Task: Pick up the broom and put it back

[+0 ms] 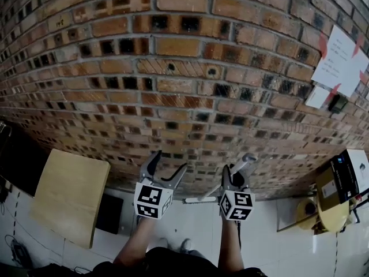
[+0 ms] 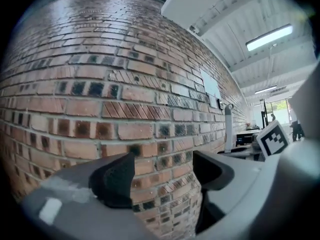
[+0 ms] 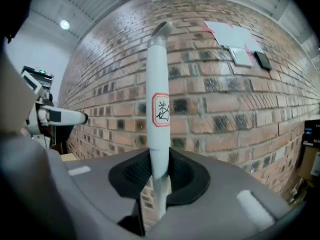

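Broom [image 3: 159, 104] is up, pinched in the right gripper [image 3: 159, 173]; left gripper [image 2: 162, 170] gapes empty; putting back remains

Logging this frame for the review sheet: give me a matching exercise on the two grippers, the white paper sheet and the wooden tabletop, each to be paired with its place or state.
Things:
1. left gripper
2. right gripper
3. white paper sheet
4. wooden tabletop

Places or states:
A. up on the brick wall, at the head view's right
B. jaws apart, only wall seen between them
C. low at the head view's left, near the foot of the wall
D. shut on the white broom handle

Pairs: 1-B, 2-D, 3-A, 4-C
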`<action>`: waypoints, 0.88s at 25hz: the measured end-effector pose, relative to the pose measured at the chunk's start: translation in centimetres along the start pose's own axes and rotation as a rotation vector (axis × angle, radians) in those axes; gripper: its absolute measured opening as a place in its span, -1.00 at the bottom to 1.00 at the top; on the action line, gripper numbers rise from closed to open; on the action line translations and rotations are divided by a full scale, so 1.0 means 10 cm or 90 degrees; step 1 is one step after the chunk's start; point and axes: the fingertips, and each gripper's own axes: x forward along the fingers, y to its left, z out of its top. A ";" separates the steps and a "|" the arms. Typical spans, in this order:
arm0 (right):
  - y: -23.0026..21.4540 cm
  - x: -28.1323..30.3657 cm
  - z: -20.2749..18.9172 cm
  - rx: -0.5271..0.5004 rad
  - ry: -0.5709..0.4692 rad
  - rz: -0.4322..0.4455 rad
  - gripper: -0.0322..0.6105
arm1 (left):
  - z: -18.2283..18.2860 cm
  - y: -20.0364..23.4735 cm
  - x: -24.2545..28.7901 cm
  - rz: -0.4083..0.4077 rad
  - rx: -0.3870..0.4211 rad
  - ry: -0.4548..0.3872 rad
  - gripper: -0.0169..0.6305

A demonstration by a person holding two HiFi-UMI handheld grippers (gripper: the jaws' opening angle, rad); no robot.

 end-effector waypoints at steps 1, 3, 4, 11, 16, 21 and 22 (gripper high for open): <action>0.07 -0.05 0.19 -0.011 -0.021 0.004 -0.68 | 0.09 0.06 -0.04 0.011 0.004 -0.011 0.23; 0.19 -0.16 0.56 -0.033 -0.063 0.006 -0.68 | 0.25 0.15 -0.14 0.031 0.010 -0.031 0.23; 0.25 -0.23 0.74 -0.042 -0.084 0.005 -0.68 | 0.31 0.19 -0.19 0.039 0.011 -0.039 0.23; 0.48 -0.49 1.45 -0.056 -0.172 0.007 -0.69 | 0.64 0.28 -0.40 0.068 0.032 -0.077 0.23; 0.58 -0.50 1.34 -0.049 -0.158 0.015 -0.69 | 0.63 0.30 -0.46 0.072 0.029 -0.076 0.23; 0.65 -0.48 1.28 -0.039 -0.150 0.023 -0.69 | 0.65 0.41 -0.47 0.096 0.029 -0.090 0.19; 0.67 -0.48 1.25 -0.036 -0.145 0.024 -0.69 | 0.65 0.43 -0.48 0.103 0.030 -0.095 0.12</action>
